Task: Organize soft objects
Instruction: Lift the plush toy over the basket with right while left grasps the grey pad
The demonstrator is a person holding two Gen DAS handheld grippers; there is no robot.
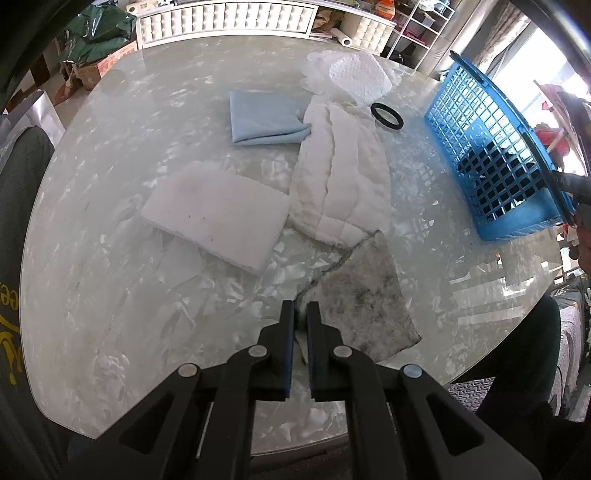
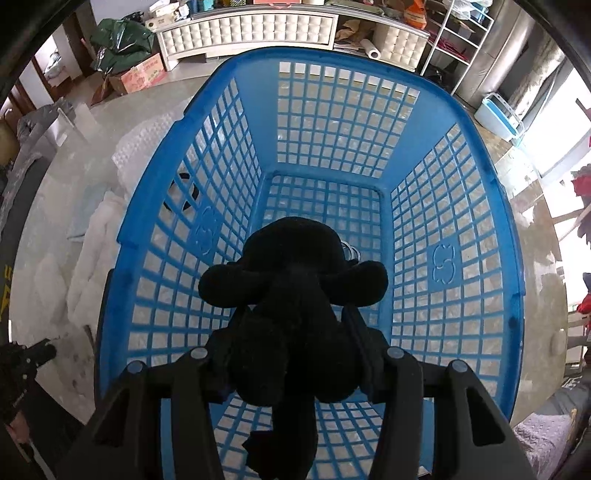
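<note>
In the left wrist view my left gripper (image 1: 301, 308) is shut on the near corner of a grey stained cloth (image 1: 365, 299) that lies on the marble table (image 1: 110, 258). Beyond it lie a white foam pad (image 1: 218, 212), a white quilted cloth (image 1: 343, 170), a folded light blue cloth (image 1: 264, 118), a white bubble-wrap bundle (image 1: 351, 75) and a black ring (image 1: 386, 116). In the right wrist view my right gripper (image 2: 295, 317) is shut on a black plush toy (image 2: 295, 295) and holds it inside the blue plastic basket (image 2: 476, 206).
The blue basket (image 1: 491, 147) stands at the table's right side. A white tufted bench (image 1: 225, 18), cardboard boxes (image 1: 107, 62) and a wire shelf (image 1: 421, 26) stand beyond the table. A person's dark clothing shows at the left and lower right edges.
</note>
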